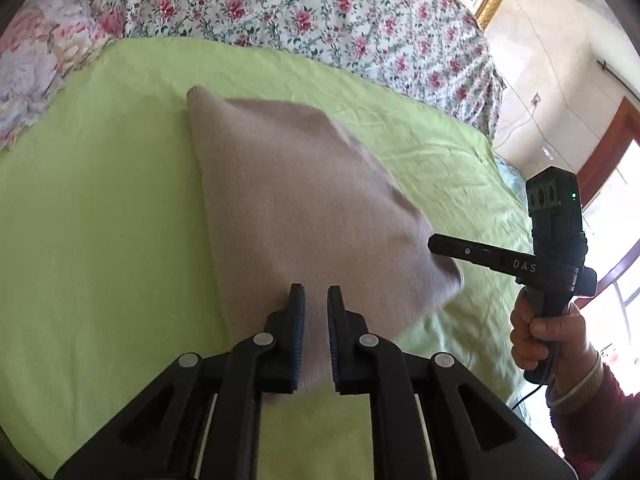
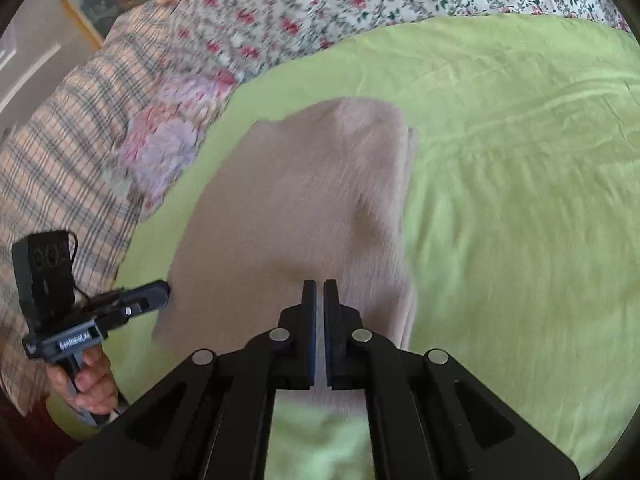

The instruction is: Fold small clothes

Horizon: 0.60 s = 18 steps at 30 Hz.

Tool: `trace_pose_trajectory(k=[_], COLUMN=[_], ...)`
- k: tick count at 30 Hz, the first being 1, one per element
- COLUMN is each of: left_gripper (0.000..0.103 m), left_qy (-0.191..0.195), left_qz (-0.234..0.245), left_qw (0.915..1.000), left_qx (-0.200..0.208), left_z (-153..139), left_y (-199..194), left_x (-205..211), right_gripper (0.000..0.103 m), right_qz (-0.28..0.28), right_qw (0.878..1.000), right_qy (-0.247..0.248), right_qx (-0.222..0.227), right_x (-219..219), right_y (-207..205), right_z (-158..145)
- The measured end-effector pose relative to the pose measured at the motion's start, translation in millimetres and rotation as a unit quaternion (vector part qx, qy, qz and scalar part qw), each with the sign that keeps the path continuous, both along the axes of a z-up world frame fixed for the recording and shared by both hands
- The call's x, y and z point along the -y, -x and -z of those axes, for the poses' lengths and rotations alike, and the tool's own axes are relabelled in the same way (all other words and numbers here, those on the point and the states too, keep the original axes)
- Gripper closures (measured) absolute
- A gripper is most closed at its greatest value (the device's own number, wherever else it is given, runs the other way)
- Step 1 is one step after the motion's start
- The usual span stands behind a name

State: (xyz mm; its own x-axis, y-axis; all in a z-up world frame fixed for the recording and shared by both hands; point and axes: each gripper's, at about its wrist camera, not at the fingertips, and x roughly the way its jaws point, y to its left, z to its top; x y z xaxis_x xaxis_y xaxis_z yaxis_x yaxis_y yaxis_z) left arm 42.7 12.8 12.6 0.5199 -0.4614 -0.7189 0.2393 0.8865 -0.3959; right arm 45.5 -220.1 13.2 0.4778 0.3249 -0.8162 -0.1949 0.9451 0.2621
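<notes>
A beige knit garment [image 1: 296, 200] lies on a green sheet [image 1: 100, 220]; it also shows in the right wrist view [image 2: 296, 208]. My left gripper [image 1: 316, 300] is shut on the garment's near edge, with cloth between its jaws. My right gripper [image 2: 319, 292] is shut on the garment's near edge too, with the jaws almost touching. The right gripper also shows in the left wrist view [image 1: 440, 246] at the cloth's right corner. The left gripper shows in the right wrist view [image 2: 162, 290] at the cloth's left corner. The garment is lifted and blurred by motion.
A floral quilt [image 1: 320, 12] lies along the far side of the green sheet [image 2: 520, 160]. A plaid pillow [image 2: 60, 168] and a floral cushion [image 2: 168, 140] sit at the left. A window and a wall are at the right.
</notes>
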Motion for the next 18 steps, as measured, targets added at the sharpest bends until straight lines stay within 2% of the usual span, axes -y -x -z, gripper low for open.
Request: trace_pose_trajectory(k=[3, 5, 7, 11, 18], left_gripper=[0.092, 0.093, 0.093, 0.093, 0.092], left_qy=[-0.015, -0.016, -0.017, -0.013, -0.031], left_qz=[-0.002, -0.005, -0.009, -0.018, -0.029], left_qw=[0.9995, 0.9990, 0.9993, 0.9991, 0.9984], left_qx=[-0.028, -0.040, -0.033, -0.036, -0.037], left_z=[26, 39, 40, 42, 41], left_y=[12, 17, 21, 22, 24], left_x=[1, 1, 2, 1, 4], right_gripper=[0.099, 0.100, 0.100, 0.100, 0.100], right_qz=[0.015, 0.026, 0.037, 0.037, 0.038], right_qw=[0.998, 0.999, 0.999, 0.999, 0.999], right_qy=[0.065, 0.047, 0.030, 0.036, 0.036], right_qx=[-0.017, -0.008, -0.011, -0.008, -0.006], right_x=[2, 11, 16, 14, 16], right_y=[14, 20, 21, 20, 21], right_z=[23, 28, 28, 28, 29])
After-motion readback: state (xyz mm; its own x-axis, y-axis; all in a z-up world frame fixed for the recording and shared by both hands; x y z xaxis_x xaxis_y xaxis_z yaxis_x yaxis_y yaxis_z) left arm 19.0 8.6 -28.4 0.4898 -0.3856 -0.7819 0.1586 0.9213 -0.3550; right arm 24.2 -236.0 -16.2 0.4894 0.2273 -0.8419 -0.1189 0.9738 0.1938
